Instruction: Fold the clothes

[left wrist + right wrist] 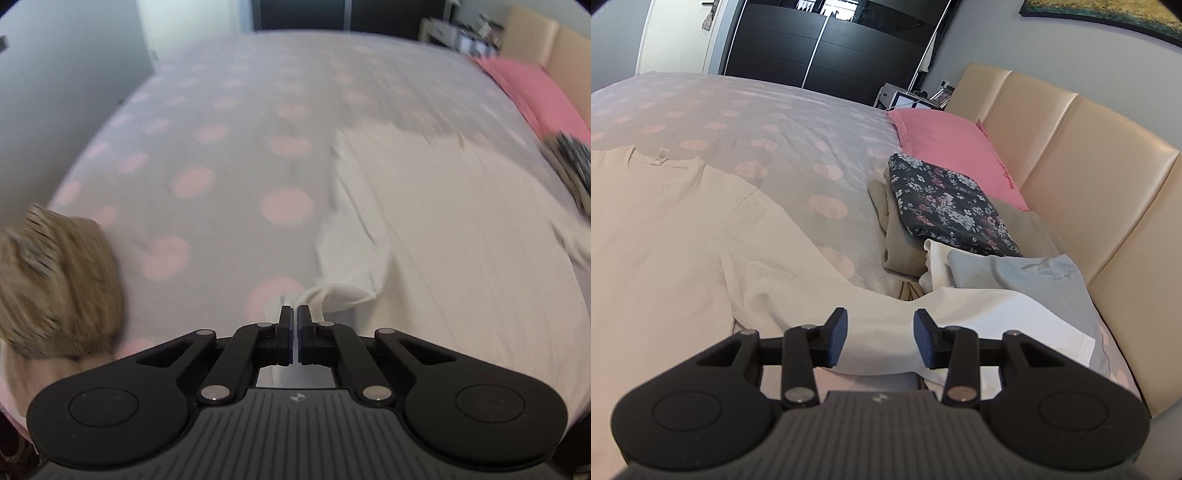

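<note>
A cream long-sleeved shirt [443,229] lies spread on the polka-dot bed. My left gripper [294,310] is shut on the end of its left sleeve [332,295], pinched between the jaws. The left wrist view is blurred by motion. In the right wrist view the shirt's body [665,229] lies at left, with the collar label at the far end. My right gripper [880,326] is open, and the shirt's other sleeve [879,310] passes between its fingers.
A stack of folded clothes topped by a dark floral piece [945,206] and a pale blue piece [1027,280] sits by the beige headboard [1071,155]. A pink pillow [945,136] lies behind. A brown striped garment [55,284] lies at the bed's left.
</note>
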Demonstrator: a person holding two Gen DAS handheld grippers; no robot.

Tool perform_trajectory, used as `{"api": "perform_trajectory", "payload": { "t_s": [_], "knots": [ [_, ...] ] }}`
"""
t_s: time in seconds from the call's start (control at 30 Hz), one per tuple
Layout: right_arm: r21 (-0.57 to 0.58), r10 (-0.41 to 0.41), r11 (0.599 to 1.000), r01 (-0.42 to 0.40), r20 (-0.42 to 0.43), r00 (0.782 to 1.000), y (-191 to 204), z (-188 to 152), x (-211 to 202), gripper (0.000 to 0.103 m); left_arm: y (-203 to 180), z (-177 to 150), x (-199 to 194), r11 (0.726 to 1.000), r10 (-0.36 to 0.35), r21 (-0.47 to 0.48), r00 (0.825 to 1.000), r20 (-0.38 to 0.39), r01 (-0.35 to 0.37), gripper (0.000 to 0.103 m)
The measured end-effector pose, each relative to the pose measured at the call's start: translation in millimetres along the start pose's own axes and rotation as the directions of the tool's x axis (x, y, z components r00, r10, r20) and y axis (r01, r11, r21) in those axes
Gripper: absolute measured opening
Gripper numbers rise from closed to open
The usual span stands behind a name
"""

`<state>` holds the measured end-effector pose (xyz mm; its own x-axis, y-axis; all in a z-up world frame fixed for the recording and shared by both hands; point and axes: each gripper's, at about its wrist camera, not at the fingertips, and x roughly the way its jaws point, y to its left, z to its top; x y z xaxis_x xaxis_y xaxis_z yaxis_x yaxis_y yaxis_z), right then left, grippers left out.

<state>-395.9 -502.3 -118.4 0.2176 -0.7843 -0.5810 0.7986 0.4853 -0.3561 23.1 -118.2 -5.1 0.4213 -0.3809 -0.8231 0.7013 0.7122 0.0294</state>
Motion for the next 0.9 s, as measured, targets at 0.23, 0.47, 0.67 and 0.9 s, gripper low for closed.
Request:
{"api": "perform_trajectory", "payload": {
  "t_s": [0.23,0.47,0.67,0.9],
  "knots": [
    [-0.042,0.011,0.999,-0.013,-0.04,0.999,12.0,1.2,10.3,0.043,67.4,66.0,0.3,0.983,0.127,-0.144,0.985,0.113,-0.111,0.0],
    [-0.094,-0.008,0.996,-0.001,-0.102,0.995,23.3,0.9,31.0,0.043,121.1,128.5,33.5,0.942,0.291,-0.204,0.952,0.1,-0.266,0.0],
    [-0.138,-0.04,0.99,0.018,-0.163,0.986,30.6,0.3,58.0,0.043,155.8,141.4,99.5,0.897,0.38,-0.198,0.918,-0.11,-0.395,0.0],
    [-0.15,-0.032,0.989,0.0,-0.213,0.977,39.7,3.2,78.4,0.043,162.4,93.4,167.7,0.883,0.434,-0.09,0.874,-0.22,-0.461,0.001]
  ]
}}
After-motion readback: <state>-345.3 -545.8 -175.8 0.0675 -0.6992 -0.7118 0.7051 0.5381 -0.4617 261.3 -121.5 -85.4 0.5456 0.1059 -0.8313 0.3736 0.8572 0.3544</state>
